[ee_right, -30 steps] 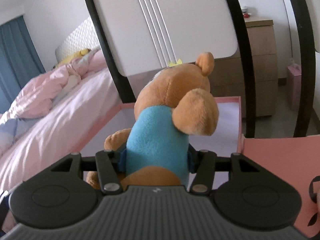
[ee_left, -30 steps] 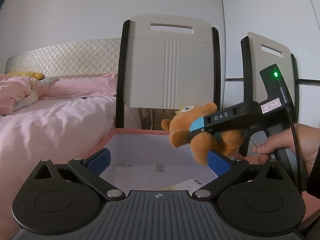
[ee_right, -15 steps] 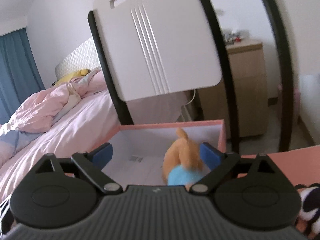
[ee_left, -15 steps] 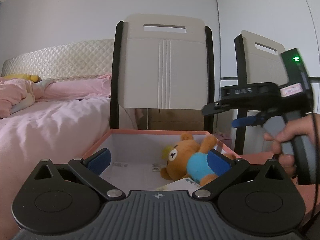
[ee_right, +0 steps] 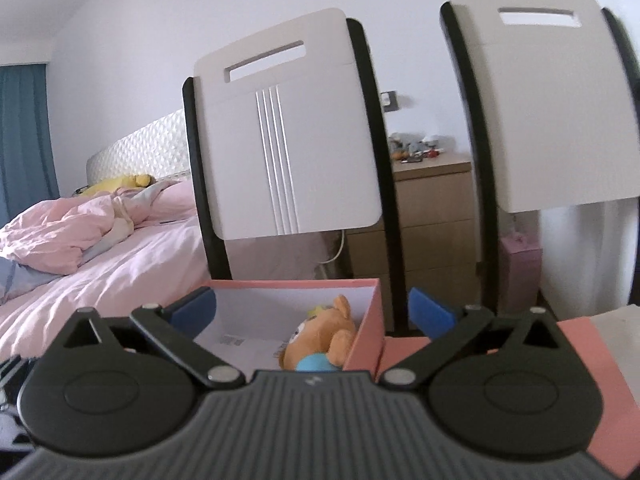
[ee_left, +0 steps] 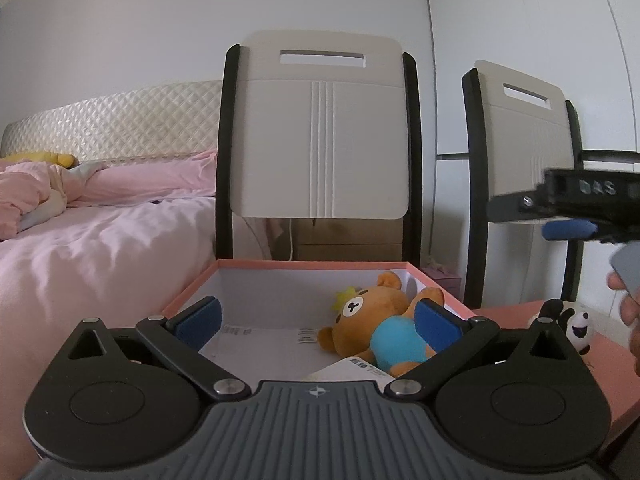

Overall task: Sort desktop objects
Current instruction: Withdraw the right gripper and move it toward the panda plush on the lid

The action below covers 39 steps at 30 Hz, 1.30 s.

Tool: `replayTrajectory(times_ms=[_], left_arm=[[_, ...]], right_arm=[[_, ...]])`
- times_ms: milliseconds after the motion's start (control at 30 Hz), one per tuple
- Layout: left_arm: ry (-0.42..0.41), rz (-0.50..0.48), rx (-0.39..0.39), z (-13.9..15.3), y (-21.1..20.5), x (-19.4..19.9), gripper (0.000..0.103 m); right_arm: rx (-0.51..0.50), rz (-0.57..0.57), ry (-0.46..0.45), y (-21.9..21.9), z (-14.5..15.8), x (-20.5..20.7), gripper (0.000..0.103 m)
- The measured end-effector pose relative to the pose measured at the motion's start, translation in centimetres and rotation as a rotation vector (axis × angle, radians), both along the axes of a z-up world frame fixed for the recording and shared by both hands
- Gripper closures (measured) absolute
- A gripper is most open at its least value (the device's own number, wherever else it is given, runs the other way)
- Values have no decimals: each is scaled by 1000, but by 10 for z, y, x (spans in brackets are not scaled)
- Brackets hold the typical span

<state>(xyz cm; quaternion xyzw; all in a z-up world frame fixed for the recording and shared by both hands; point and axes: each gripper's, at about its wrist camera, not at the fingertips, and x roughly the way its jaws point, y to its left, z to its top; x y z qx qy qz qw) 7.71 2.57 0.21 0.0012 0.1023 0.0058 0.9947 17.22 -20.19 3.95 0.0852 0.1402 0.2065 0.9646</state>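
Observation:
A brown teddy bear (ee_left: 384,320) in a blue shirt lies on its back inside the pink-rimmed box (ee_left: 312,265), near the box's right wall. My left gripper (ee_left: 318,322) hovers open at the box's near edge with nothing between its fingers. My right gripper (ee_right: 314,308) is off to the right of the box, jaws opening wide and empty. In the left wrist view one of its blue pads (ee_left: 568,230) shows at the right edge. From the right wrist view the bear (ee_right: 320,342) sits just inside the box wall (ee_right: 366,320). A small panda toy (ee_left: 578,330) sits on the pink table.
Two white chairs (ee_left: 320,128) (ee_left: 524,136) with black frames stand behind the box. A bed with pink bedding (ee_left: 100,240) fills the left. A wooden drawer chest (ee_right: 432,216) stands behind the chairs. White papers (ee_left: 348,370) lie in the box.
The right gripper let go of the bear, which dropped into the box, then opened wide and drew away to the right. The left gripper held still.

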Motion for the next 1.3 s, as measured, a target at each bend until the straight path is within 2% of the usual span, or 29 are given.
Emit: replayTrajectory(times_ms=[300,533,933,1067,1167,1300], left_arm=[[0,-1,15,0,-4,-2,0],[1,-5,33,-1,-8,-2,0],[0,-6,40,-1,-10,-3,0],[1,-8,41,-1,-11,-4,0],[2,-8,43,-1,-11,-4,0],[1,-9,45,-1,-12,-4,0]], right_arm=[[-62,-59,-47,-5,-18,-47,0],[-97,-125,-44,-12,-35,-74,0],[-100,-182,-14,-17,-38,-74,0],[-90,-157,-3,-18,-41,-73,0],[-127,-143,-1,-13,-42,-72,0],[-200,-188,4,-4,-44,-69,0]])
